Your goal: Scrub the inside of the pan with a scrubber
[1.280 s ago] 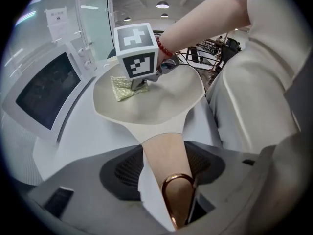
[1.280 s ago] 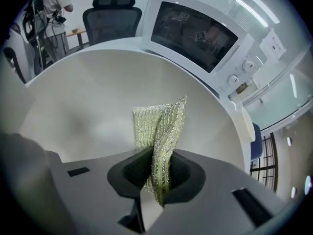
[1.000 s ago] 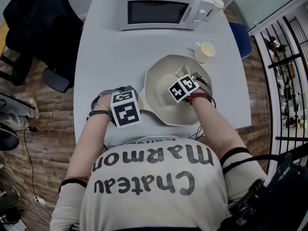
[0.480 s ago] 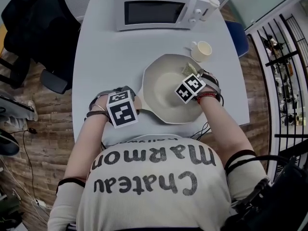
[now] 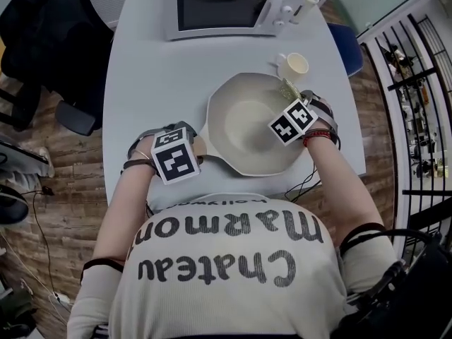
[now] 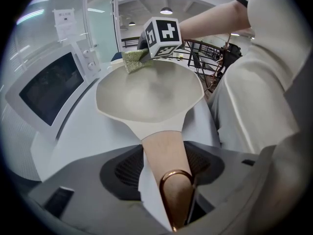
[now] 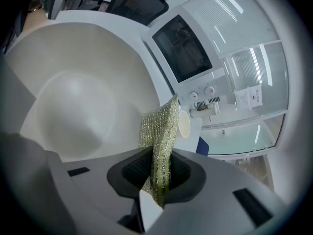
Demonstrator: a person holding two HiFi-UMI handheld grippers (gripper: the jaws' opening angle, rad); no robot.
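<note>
A cream pan (image 5: pixel 244 122) sits on the grey table, its tan handle (image 6: pixel 168 165) pointing toward me. My left gripper (image 5: pixel 185 145) is shut on the pan handle at the pan's left side. The right gripper (image 5: pixel 295 106) is shut on a green-gold scrubber (image 7: pixel 159 131), which touches the pan's far right inner wall near the rim. In the left gripper view the scrubber (image 6: pixel 133 60) shows at the pan's far rim, under the marker cube. The pan's inside (image 7: pixel 73 106) looks bare.
A white microwave (image 5: pixel 226 6) stands at the table's far edge. A cream cup (image 5: pixel 293 66) sits just beyond the pan's far right rim, close to the scrubber. A dark office chair (image 5: pixel 42 55) is to the table's left, metal racks (image 5: pixel 413 119) to the right.
The right gripper has carried the scrubber from the pan's middle-right to its far right rim. The left gripper still grips the handle and has barely shifted.
</note>
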